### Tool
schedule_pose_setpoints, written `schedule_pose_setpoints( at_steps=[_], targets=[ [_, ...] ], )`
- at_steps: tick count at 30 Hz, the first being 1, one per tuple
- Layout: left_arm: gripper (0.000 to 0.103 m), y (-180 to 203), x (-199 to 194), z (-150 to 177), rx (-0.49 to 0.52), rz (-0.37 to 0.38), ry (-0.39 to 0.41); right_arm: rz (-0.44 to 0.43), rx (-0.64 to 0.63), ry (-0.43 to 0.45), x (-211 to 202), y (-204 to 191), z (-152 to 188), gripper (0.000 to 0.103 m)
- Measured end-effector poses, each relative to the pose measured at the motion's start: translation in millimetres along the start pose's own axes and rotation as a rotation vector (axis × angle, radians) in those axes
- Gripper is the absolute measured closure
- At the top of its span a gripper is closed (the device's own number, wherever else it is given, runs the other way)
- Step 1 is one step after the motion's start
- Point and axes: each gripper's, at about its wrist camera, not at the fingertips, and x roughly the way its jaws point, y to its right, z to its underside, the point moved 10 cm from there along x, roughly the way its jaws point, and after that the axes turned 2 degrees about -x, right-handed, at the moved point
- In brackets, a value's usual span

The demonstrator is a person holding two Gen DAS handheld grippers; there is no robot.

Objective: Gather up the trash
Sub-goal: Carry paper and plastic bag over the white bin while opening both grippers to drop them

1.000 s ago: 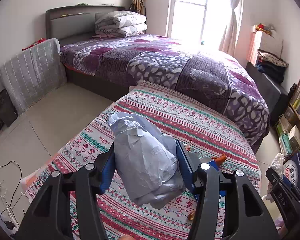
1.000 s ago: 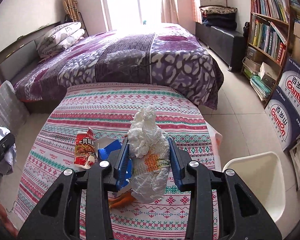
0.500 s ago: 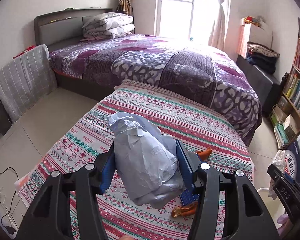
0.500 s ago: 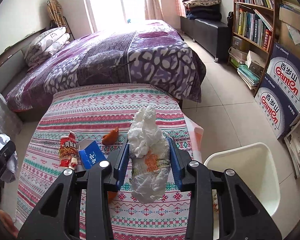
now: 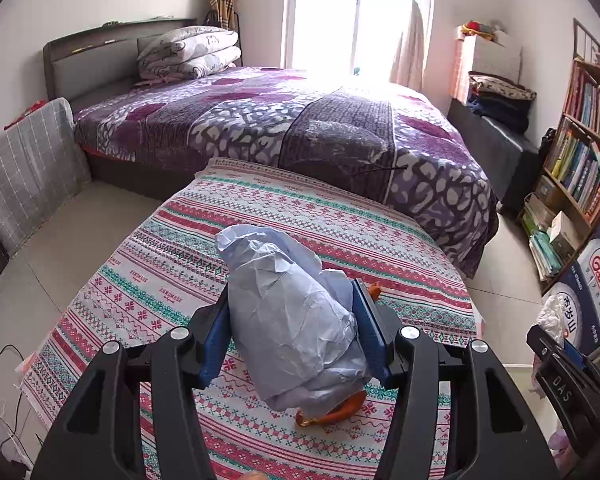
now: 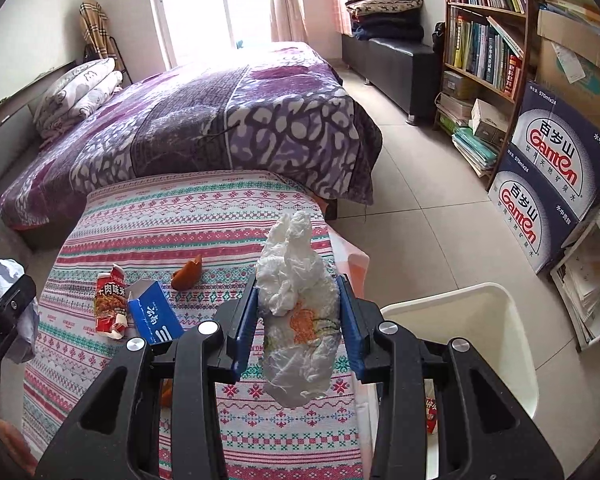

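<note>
My left gripper [image 5: 290, 320] is shut on a crumpled pale-blue paper wad [image 5: 288, 316], held above the patterned tablecloth [image 5: 172, 280]. My right gripper [image 6: 298, 312] is shut on a crumpled white plastic bag [image 6: 296, 304] with an orange print. It hangs over the table's right part, just left of a white bin [image 6: 496, 344] on the floor. On the cloth lie a red snack wrapper [image 6: 108, 300], a blue carton [image 6: 154, 314] and orange peel [image 6: 186, 274]. More orange peel [image 5: 332, 412] shows under the left wad. At the left edge of the right wrist view the left gripper [image 6: 4, 320] shows with its wad.
A bed with a purple blanket [image 6: 204, 120] stands behind the table. A bookshelf [image 6: 488, 40] and stacked water cartons [image 6: 552, 176] line the right wall. Tiled floor [image 6: 420, 208] lies between the bed and the shelf. The bin holds a red wrapper [image 6: 431, 416].
Both grippers moved right along the table with their loads still gripped. The white bin has come further into the right wrist view, and the table trash has slid leftward in view.
</note>
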Motion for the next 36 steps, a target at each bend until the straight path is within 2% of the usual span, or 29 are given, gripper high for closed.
schedule_pose_setpoints(
  at_steps=[18, 28, 36],
  targets=[
    [0.048, 82, -15, 17, 0.113, 0.099, 0.000, 0.075, 0.094, -0.017, -11, 79, 5, 0.067],
    [0.048, 128, -16, 39, 0.192, 0.139, -0.021, 0.127, 0.158, -0.043, -16, 130, 15, 0.066],
    [0.048, 166, -22, 57, 0.248, 0.198, -0.042, 0.172, 0.230, -0.066, -20, 170, 25, 0.065]
  ],
)
